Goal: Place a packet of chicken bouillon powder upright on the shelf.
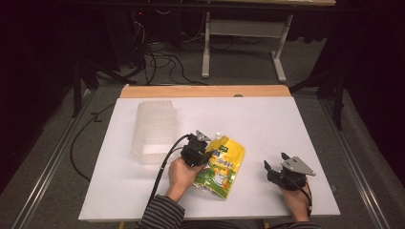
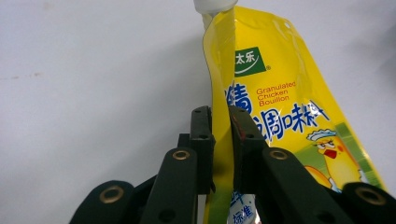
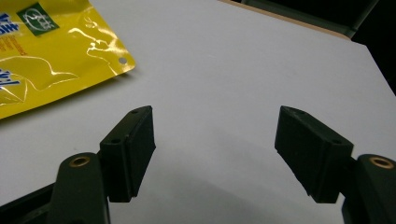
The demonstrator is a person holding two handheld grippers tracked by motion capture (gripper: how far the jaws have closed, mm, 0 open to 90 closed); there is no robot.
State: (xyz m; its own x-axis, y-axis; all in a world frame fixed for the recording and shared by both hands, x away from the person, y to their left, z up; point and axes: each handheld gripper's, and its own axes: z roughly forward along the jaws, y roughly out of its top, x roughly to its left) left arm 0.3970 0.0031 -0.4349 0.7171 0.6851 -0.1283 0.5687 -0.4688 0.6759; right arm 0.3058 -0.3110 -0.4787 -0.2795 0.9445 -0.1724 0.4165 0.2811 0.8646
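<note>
A yellow chicken-bouillon pouch (image 1: 223, 168) with a white cap (image 1: 218, 136) lies near the front middle of the white table top (image 1: 272, 119). My left gripper (image 1: 204, 155) is shut on the pouch's left edge. In the left gripper view the pads clamp that thin edge of the pouch (image 2: 280, 102) where the left gripper (image 2: 221, 119) closes, and the cap (image 2: 212, 4) is at the top. My right gripper (image 1: 276, 161) rests to the right of the pouch, apart from it. The right gripper (image 3: 215, 135) stands open over bare table, with a corner of the pouch (image 3: 56, 56) at upper left.
A clear plastic tub (image 1: 153, 131) stands on the table to the left of the pouch. A wooden strip (image 1: 205, 90) runs along the far edge. Beyond it are cables on the floor and a white table frame (image 1: 206, 47).
</note>
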